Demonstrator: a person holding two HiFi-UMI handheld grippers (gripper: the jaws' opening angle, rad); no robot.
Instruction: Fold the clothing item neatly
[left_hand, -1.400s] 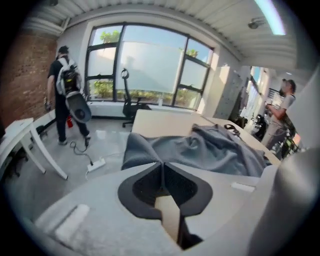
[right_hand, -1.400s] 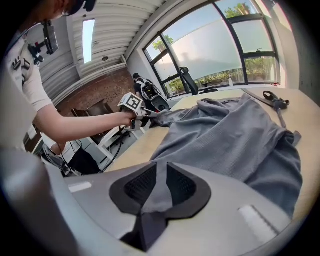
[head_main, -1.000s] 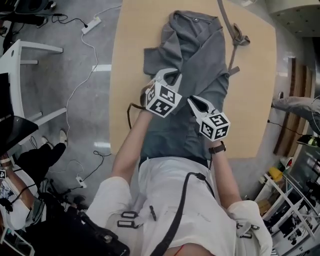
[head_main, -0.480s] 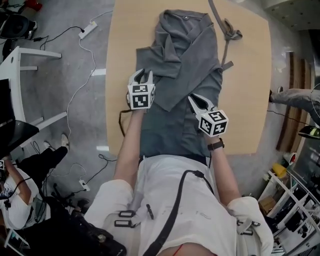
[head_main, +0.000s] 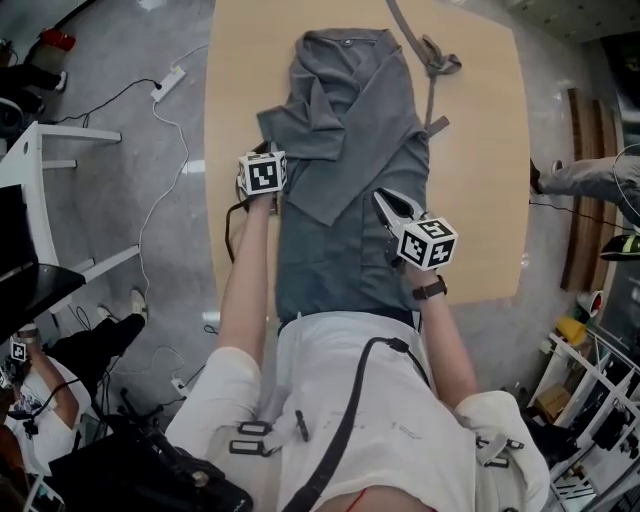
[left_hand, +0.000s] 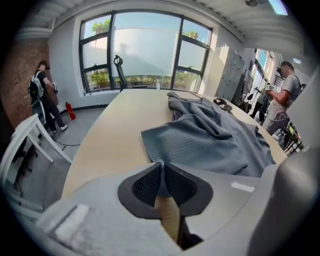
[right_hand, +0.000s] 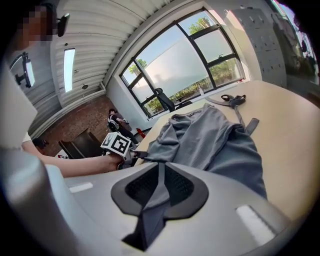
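- The right gripper (right_hand: 160, 167) was clamped on a fold of the grey garment (head_main: 350, 250) — nearest the person.
- The left gripper (left_hand: 161, 165) had just been closing, and its jaws were pinched on the garment's left edge.
- The garment was spread lengthwise on the table (head_main: 480, 180) — collar farthest.

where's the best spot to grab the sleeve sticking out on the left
The sleeve at its outer hem corner, coming in low from the left: it lies flat and juts past the shirt body onto bare table, leaving that edge free.
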